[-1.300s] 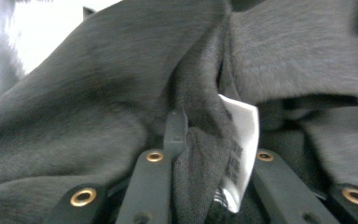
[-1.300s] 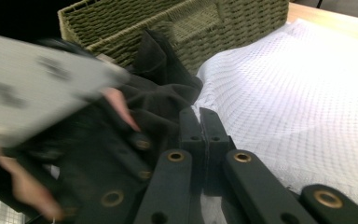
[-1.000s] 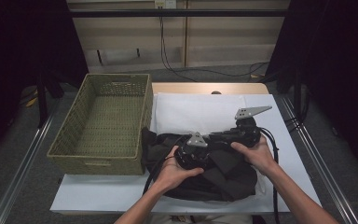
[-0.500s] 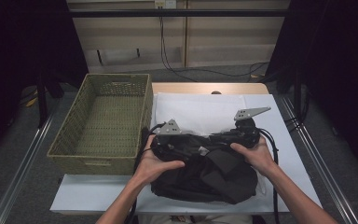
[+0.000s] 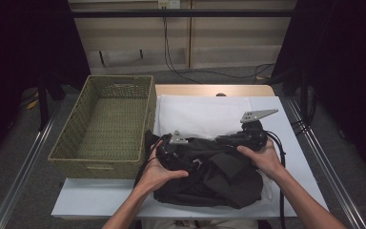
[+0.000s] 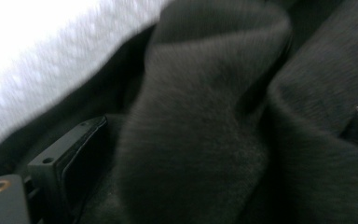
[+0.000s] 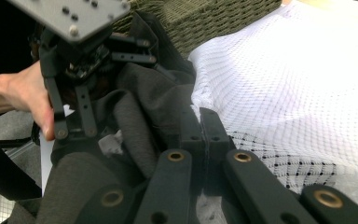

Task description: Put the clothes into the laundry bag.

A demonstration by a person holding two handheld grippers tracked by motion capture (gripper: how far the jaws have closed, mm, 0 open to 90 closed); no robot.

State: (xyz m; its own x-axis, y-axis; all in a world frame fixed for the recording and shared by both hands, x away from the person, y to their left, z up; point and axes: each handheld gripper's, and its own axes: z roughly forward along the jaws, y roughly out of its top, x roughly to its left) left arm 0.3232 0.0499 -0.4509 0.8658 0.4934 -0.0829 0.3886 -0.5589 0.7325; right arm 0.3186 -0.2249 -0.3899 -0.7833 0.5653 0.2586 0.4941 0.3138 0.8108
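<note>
While the right gripper point(image 7: 204, 122) has its two black jaws pressed flat together on the far edge of a crumpled dark charcoal fabric garment point(image 5: 214, 176), the left gripper point(image 5: 174, 149) sits on the garment's left part with its jaws spread wide. Those left jaws have just been opening; in the left gripper view one black jaw stands at the lower left, a thick fold of the dark cloth lies in front of it, and no pad presses on the cloth. Whether the right jaws pinch a thin layer of cloth between them is hard to tell, though folds of the garment crowd right up against them.

Seen from the high view, the left hand point(image 5: 156, 172) wraps the left gripper from below, and the right hand point(image 5: 266, 158) holds the right gripper at the garment's upper right corner, its grey three-cornered plate point(image 5: 258, 115) pointing away from the person.

Beneath the garment lies a white mesh cloth point(image 5: 205, 114), which spreads toward the far side of the white rectangular table top point(image 5: 90, 202). Just to the left of the garment, touching its edge, stands an olive-green woven rectangular basket point(image 5: 106, 125).
</note>
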